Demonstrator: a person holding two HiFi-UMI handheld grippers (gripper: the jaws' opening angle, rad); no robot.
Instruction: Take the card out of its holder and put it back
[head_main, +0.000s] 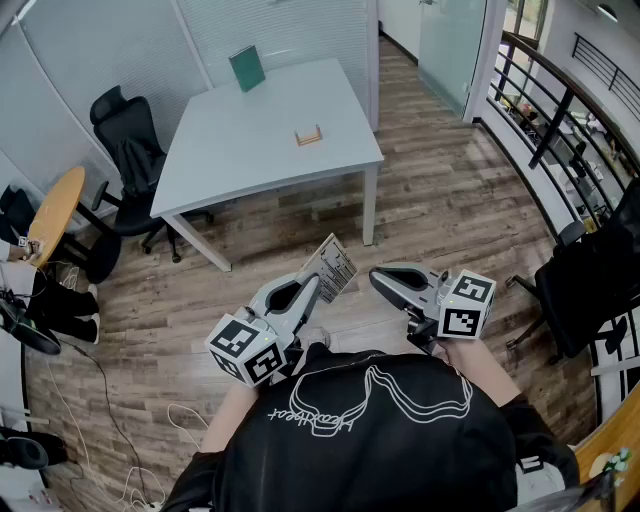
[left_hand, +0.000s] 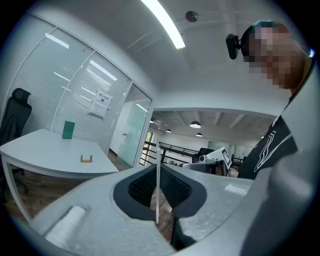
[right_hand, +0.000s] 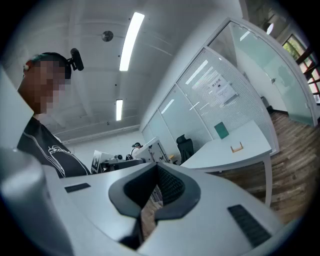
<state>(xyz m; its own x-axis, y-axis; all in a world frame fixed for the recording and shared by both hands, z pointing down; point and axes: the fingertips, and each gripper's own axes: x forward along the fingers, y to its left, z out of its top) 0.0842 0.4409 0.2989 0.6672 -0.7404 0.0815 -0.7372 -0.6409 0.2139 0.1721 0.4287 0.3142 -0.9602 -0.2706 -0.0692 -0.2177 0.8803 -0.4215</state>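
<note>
Head view first: my left claw (head_main: 313, 287) is clamped on the card (head_main: 331, 266), pinching its near end. The card's long axis runs from the jaws up and away, tilted, towards the table (head_main: 220, 150). It's a pale rectangle, with dark printed lines and a block of stripes on the face I can see. My right claw (head_main: 378, 278) sits just beside it, jaws together with nothing between them, and not touching the card. The little wooden holder (head_main: 309, 135) stands out on the table, well apart from the card, with a green board (head_main: 247, 68) upright near the far edge.

Left gripper view now: my left claw (left_hand: 156, 172) has its dark pads closed on the card (left_hand: 158, 152). The card shows edge-on as a thin white upright line that rises just above the pad tips. The holder (left_hand: 87, 159) is a small shape far off to the left on the tabletop.

Right gripper view: my right claw (right_hand: 156, 168) has its pads meeting at the tips and grips nothing. The holder (right_hand: 237, 147) sits off to the right on the table.
</note>
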